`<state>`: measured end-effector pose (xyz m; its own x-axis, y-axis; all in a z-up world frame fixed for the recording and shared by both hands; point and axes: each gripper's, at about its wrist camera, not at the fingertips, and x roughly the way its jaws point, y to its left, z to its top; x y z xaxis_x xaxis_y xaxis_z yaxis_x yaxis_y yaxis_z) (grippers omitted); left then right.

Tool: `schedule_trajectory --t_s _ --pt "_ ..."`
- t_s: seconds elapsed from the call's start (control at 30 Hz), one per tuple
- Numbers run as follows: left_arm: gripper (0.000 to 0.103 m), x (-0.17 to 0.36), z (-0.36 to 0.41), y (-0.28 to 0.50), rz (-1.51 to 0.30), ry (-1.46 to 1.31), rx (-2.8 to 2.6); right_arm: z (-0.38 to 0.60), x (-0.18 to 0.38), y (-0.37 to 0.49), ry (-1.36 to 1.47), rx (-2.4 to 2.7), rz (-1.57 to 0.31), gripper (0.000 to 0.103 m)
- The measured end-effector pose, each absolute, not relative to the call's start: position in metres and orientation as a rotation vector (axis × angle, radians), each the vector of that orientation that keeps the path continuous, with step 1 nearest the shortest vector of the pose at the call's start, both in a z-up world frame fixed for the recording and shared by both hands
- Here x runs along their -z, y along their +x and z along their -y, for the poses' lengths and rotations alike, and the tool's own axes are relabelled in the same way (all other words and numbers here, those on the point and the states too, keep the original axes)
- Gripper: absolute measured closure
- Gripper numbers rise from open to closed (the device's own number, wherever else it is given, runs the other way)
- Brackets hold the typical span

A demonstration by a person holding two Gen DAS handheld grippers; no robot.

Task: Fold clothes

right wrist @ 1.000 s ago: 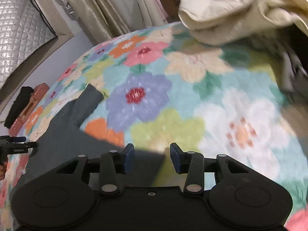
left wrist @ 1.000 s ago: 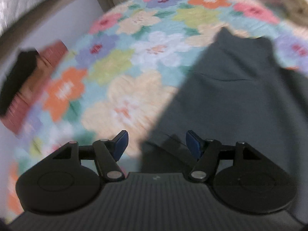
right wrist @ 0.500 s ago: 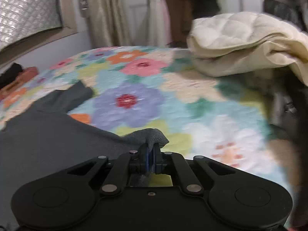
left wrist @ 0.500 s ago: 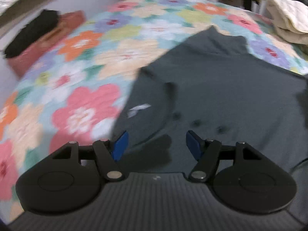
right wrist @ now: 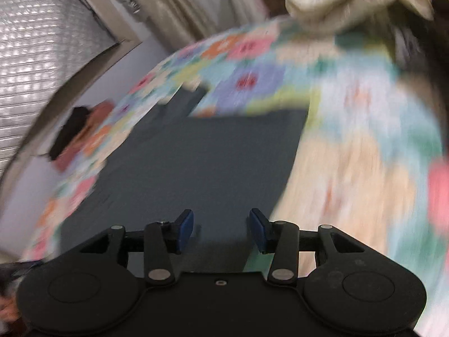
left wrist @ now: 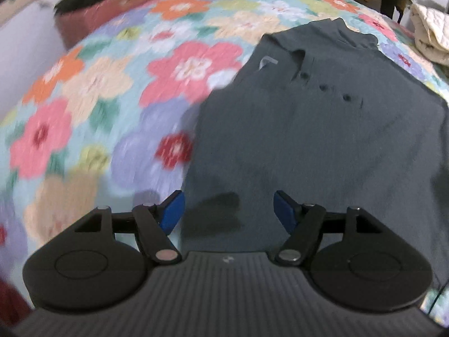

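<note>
Dark shirt (left wrist: 322,140) lies flat on floral bedspread (left wrist: 98,98), ahead of both tongs; bare spread open to left of its edge. Left tongs (left wrist: 228,210) apart, opening, nothing betw. pads. Right tongs (right wrist: 221,229) apart, opening, empty, over shirt (right wrist: 202,163) nr its right edge. Collar, buttons visible in left view only; right view blurred.

You see a dark grey shirt (left wrist: 322,140) of matt, soft cloth lying on a bedspread (left wrist: 98,98) of flowered, quilted-looking cloth. Each hand-held gripper (left wrist: 228,213) is matt black plastic with smooth blue pads (left wrist: 172,214) and shiny metal pins.
</note>
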<state>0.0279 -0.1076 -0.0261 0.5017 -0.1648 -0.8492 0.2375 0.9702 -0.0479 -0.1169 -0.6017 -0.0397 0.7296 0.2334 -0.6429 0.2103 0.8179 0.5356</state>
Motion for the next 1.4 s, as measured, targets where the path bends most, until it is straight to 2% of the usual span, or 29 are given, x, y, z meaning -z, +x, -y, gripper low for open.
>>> schedule_trajectory --t_s 0.23,0.37,0.5,0.57,0.6,0.63,0.67,0.7,0.73,0.77,0.87,0.93,1.0,1.17,1.4 --pt "0.032 0.044 0.065 -0.003 -1.069 -0.011 0.172 0.536 0.067 -0.194 0.740 -0.142 -0.805 0.053" --pt "0.028 0.048 0.054 -0.008 -1.072 -0.084 0.200 0.506 0.072 -0.209 0.692 -0.243 -0.834 0.053" --pt "0.019 0.058 0.053 -0.010 -1.064 -0.135 0.208 0.464 0.085 -0.201 0.402 -0.235 -0.885 0.054" --pt "0.019 0.067 0.060 -0.010 -1.067 -0.109 0.185 0.444 0.089 -0.196 0.266 -0.213 -0.865 0.055" --pt "0.021 0.069 0.063 -0.011 -1.069 -0.093 0.188 0.437 0.089 -0.194 0.239 -0.203 -0.847 0.057" --pt "0.023 0.069 0.066 -0.013 -1.058 -0.081 0.200 0.434 0.088 -0.193 0.237 -0.187 -0.828 0.074" --pt "0.044 0.069 0.069 -0.015 -1.053 -0.073 0.213 0.435 0.085 -0.191 0.235 -0.180 -0.818 0.091" --pt "0.076 0.068 0.071 -0.016 -1.057 -0.069 0.225 0.437 0.082 -0.189 0.232 -0.175 -0.809 0.093" --pt "0.092 0.066 0.072 -0.018 -1.060 -0.068 0.229 0.440 0.076 -0.192 0.235 -0.168 -0.793 0.096" --pt "0.097 0.063 0.072 -0.020 -1.062 -0.070 0.224 0.442 0.066 -0.195 0.249 -0.146 -0.780 0.096" --pt "0.097 0.051 0.072 -0.026 -1.036 -0.070 0.208 0.446 0.025 -0.211 0.387 -0.136 -0.757 0.096" --pt "0.097 0.051 0.072 -0.025 -1.051 -0.088 0.215 0.435 0.011 -0.218 0.257 -0.094 -0.755 0.096" --pt "0.097 0.060 0.075 -0.022 -1.085 -0.084 0.211 0.430 0.018 -0.216 0.165 -0.046 -0.772 0.096" --pt "0.097 0.067 0.080 -0.029 -1.078 -0.035 0.197 0.448 0.068 -0.210 0.345 0.032 -0.872 0.097" --pt "0.096 0.070 0.078 -0.024 -1.094 -0.029 0.205 0.441 0.057 -0.212 0.294 0.047 -0.892 0.096"
